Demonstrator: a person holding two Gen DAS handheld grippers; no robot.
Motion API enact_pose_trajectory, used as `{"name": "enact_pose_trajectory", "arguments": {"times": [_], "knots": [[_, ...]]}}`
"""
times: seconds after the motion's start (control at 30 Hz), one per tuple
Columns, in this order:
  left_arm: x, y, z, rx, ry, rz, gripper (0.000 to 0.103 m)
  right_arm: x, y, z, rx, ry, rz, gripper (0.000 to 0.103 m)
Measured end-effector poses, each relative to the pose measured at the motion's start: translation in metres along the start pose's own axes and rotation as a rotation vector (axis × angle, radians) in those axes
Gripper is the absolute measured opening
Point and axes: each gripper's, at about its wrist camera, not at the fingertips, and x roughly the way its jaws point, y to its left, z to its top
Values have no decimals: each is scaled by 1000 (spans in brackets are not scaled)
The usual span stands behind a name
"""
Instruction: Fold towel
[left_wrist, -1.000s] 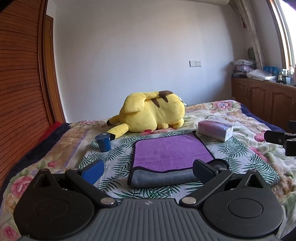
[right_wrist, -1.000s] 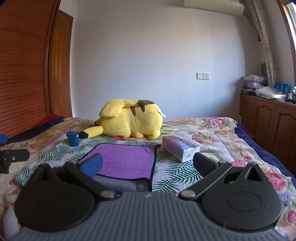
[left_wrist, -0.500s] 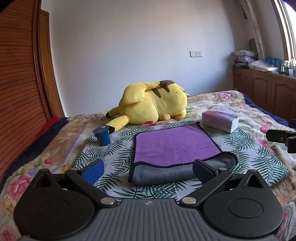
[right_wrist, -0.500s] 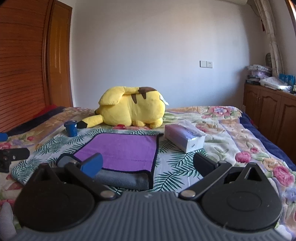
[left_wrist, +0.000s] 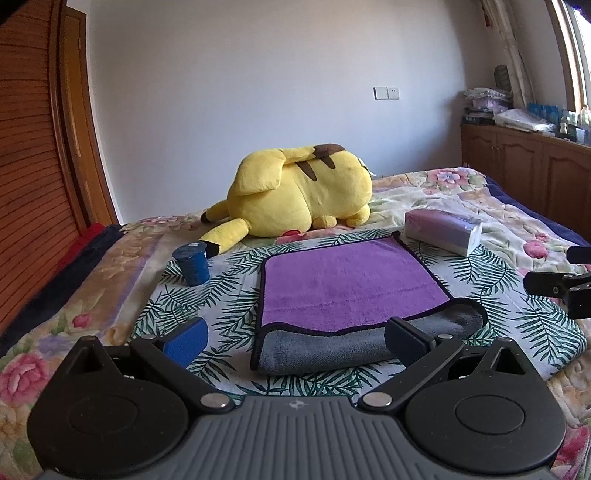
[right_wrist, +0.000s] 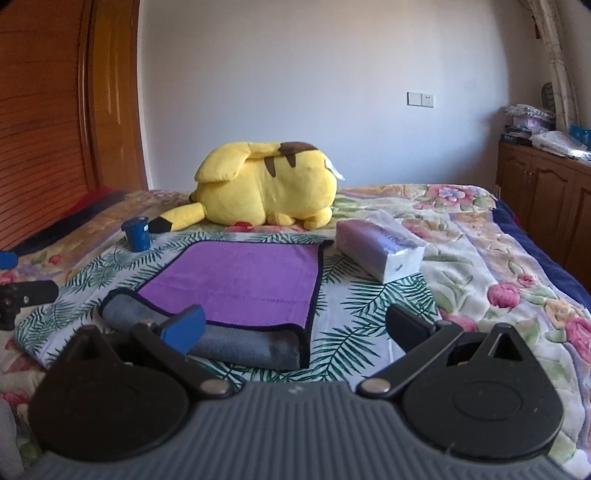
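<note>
L fingers (left_wrist: 295, 338) & R fingers (right_wrist: 295, 325) spread, empty | towel (left_wrist: 347, 288) mid-frame, folded once | near corners to be pinched, edges aligned.

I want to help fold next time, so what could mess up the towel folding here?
Three things might go wrong. The blue cup stands close to the towel; dragging the cloth could tip it. The tissue pack lies right beside the far corner, so a wide swing might knock it. Both the left gripper and the right gripper are open and hold nothing, and the grey near edge is thick and rolled, so the fingers might pinch only one layer.
</note>
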Motion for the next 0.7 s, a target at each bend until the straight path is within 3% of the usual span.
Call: {"name": "enact_pose_trajectory", "arguments": {"times": [0.7], "knots": [[62,12,0,4,87,-32,103,62,5,-2,-31,119,66,103]]}}
